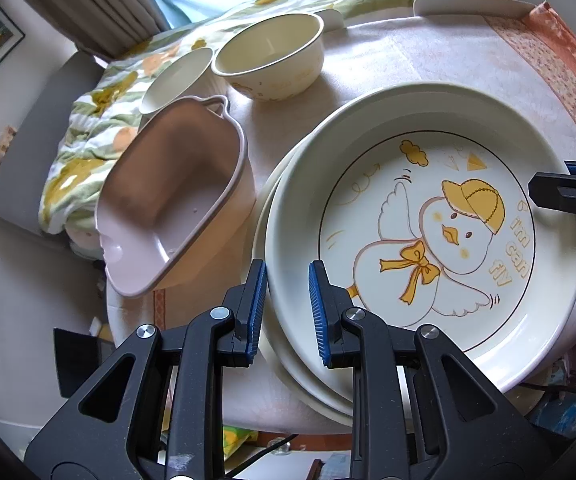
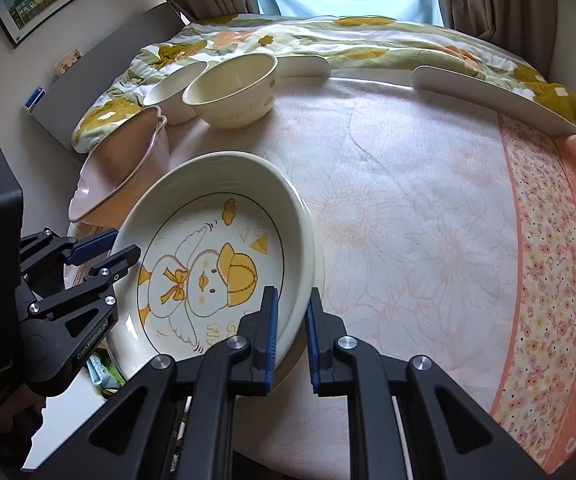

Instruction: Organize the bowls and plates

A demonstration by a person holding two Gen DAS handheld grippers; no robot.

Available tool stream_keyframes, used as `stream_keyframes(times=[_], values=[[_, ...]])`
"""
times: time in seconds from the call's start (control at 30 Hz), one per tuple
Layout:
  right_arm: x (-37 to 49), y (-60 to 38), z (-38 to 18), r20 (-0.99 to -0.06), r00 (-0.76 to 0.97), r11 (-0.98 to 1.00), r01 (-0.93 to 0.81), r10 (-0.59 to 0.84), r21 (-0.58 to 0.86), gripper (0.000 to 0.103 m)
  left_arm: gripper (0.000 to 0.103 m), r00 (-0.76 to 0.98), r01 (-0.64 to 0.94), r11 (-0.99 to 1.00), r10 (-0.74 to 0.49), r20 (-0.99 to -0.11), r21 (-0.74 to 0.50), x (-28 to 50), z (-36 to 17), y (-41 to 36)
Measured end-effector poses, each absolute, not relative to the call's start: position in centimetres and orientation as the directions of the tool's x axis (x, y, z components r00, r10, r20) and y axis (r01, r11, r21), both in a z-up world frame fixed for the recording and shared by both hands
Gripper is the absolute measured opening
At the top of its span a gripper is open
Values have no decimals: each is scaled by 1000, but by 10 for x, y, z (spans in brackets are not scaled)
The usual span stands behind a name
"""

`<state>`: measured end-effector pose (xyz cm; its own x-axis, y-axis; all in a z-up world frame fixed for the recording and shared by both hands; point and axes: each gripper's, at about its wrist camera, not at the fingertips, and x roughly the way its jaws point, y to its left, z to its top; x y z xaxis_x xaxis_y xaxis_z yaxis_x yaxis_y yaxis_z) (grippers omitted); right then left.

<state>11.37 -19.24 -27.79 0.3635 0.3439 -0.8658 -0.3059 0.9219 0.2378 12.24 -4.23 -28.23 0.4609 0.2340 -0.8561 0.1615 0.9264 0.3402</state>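
A deep cream plate with a yellow duck picture (image 1: pixel 428 232) lies on top of another plate (image 1: pixel 288 364) at the table's near left; it also shows in the right wrist view (image 2: pixel 216 264). My left gripper (image 1: pixel 288 304) straddles the plate's near rim, with one pad on each side and a gap showing. My right gripper (image 2: pixel 291 320) straddles the opposite rim the same way. A pink handled bowl (image 1: pixel 176 200) stands tilted beside the plates. A cream bowl (image 1: pixel 272 56) and a smaller white bowl (image 1: pixel 176 76) stand behind it.
The round table (image 2: pixel 408 220) has a pale floral cloth with an orange border. Two white chair backs (image 2: pixel 488 96) stand at its far edge. A flowered quilt (image 2: pixel 328 40) lies on a bed behind.
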Motion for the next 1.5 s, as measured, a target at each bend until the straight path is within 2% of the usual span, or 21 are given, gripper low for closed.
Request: stream_keyframes(times=[0.33,0.77,0.97,1.17,1.23,1.27,1.3,1.33,1.37,1.4,1.43,1.5], values=[[112,-180,-278,-873,404,931,-340,271,132,13,19,474,154,917,259,-841,369,119,-283,-44],[111,-176,-279,-869,421,928,-357,260,104,14,19,471,132,921,267,-841,366,120,-283,-39],[111,-178,-277,-867,419,926,-360,271,116,14,19,459,115,939,240,-856,325,121,-275,-34],[113,-188,-249,-838,445,916,-372,316,148,14,19,506,58,971,173,-845,234,118,-231,-27],[115,-192,-237,-825,450,910,-378,341,170,14,21,541,27,977,163,-825,211,115,-209,-23],[116,-193,-230,-817,455,906,-383,353,178,14,33,555,12,979,162,-816,203,113,-198,-21],[117,-194,-223,-811,460,902,-391,362,182,17,61,569,-8,981,163,-806,193,110,-188,-17],[118,-195,-216,-804,474,903,-394,360,172,31,79,588,-36,983,166,-792,179,107,-177,-12],[120,-195,-209,-795,492,904,-399,355,156,44,102,618,-69,985,167,-768,159,102,-165,-6],[121,-195,-201,-781,513,901,-410,355,141,77,103,649,-96,986,166,-743,137,96,-153,1],[123,-195,-194,-765,529,895,-424,368,137,101,103,666,-116,987,163,-728,115,90,-143,9],[127,-194,-181,-731,543,874,-461,413,151,103,103,667,-153,985,163,-727,80,85,-131,27]])
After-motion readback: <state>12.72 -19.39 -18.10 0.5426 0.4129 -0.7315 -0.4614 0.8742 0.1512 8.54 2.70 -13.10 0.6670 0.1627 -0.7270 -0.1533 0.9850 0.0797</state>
